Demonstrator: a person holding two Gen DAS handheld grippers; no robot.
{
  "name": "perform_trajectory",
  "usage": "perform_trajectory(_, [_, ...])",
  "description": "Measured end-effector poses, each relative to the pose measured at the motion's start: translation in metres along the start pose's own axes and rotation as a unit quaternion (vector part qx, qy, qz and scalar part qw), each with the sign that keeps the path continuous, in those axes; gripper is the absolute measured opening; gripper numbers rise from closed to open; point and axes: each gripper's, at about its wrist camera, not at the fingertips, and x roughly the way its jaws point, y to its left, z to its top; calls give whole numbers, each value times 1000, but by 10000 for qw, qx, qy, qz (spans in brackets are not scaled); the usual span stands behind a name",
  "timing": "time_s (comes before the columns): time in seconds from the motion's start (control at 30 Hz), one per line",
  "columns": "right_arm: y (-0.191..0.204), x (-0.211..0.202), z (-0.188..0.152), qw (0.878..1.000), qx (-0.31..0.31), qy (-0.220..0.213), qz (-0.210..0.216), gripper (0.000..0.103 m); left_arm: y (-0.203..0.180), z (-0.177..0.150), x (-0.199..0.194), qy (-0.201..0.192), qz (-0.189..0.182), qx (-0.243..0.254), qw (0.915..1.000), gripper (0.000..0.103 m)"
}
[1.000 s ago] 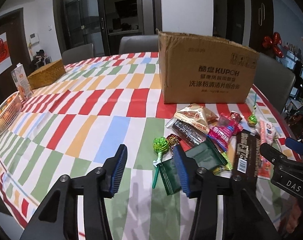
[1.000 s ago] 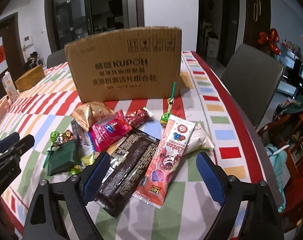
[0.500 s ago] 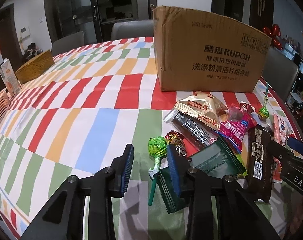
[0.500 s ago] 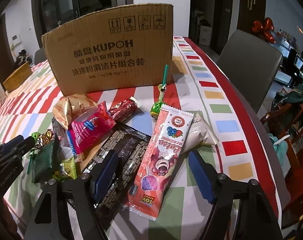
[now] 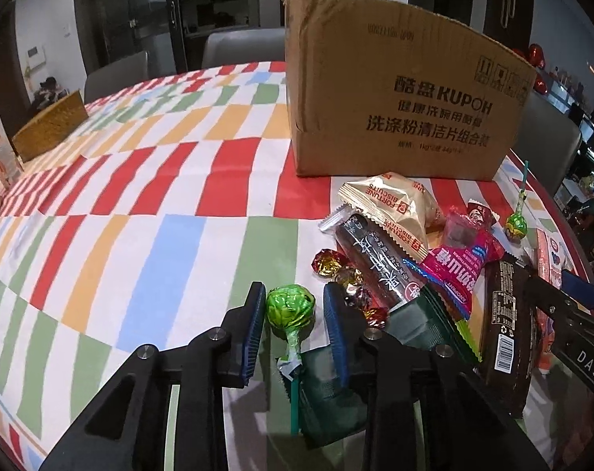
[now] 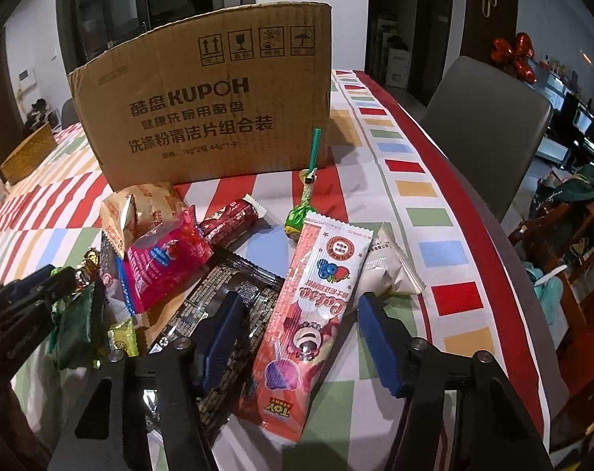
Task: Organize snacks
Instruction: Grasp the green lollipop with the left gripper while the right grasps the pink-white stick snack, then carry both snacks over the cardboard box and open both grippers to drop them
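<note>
My left gripper (image 5: pixel 295 314) is low over the striped tablecloth, its jaws closing around the head of a green lollipop (image 5: pixel 291 308). The left pad is almost on the wrapper; a narrow gap shows at the right pad. The lollipop's stick runs back under the gripper. My right gripper (image 6: pixel 301 337) is closing astride a long pink snack packet (image 6: pixel 312 314), with gaps on both sides. Its left finger (image 6: pixel 222 337) lies over a dark chocolate packet (image 6: pixel 218 294). Behind the snack pile stands a cardboard box (image 5: pixel 395 98), whose inside is hidden.
The pile holds a biscuit bag (image 5: pixel 391 204), a dark bar (image 5: pixel 375 263), a magenta packet (image 5: pixel 458 267), a dark green packet (image 5: pixel 414 325), foil candies (image 5: pixel 328 263), a second lollipop (image 6: pixel 297 219) and a white packet (image 6: pixel 387 271). A woven box (image 5: pixel 50 125) sits far left. A grey chair (image 6: pixel 485 125) stands at the table's right edge.
My left gripper has moved forward and down to the green lollipop, and its jaws have narrowed around the head. My right gripper's jaws have narrowed over the pink packet.
</note>
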Motion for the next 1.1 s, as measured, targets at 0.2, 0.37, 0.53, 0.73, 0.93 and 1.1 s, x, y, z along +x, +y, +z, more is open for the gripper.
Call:
perform_trajectory(0.2, [3, 1, 2, 9999, -95, -25, 55, 39, 1, 2, 2, 36, -56, -25, 10000, 26])
perform_trajectory(0.37, [4, 0, 3, 9998, -184, -21, 63, 32, 1, 3, -3, 23, -75, -69, 9999, 26])
perform_trajectory(0.53, [1, -6, 5, 9998, -137, -62, 159, 31, -1, 6, -18, -88, -80, -93, 9999, 26])
perform_trajectory(0.73, [8, -23, 9, 9986, -317, -194, 378, 31, -4, 9, -42, -242, -154, -161, 9995, 26])
perform_trajectory(0.93, [15, -49, 17, 9953, -545, -503, 619, 32, -7, 15, -68, -419, -288, -123, 9986, 26])
perform_trajectory(1.1, [24, -67, 24, 9891, -869, -704, 952, 32, -10, 23, -87, -484, -546, -203, 9971, 26])
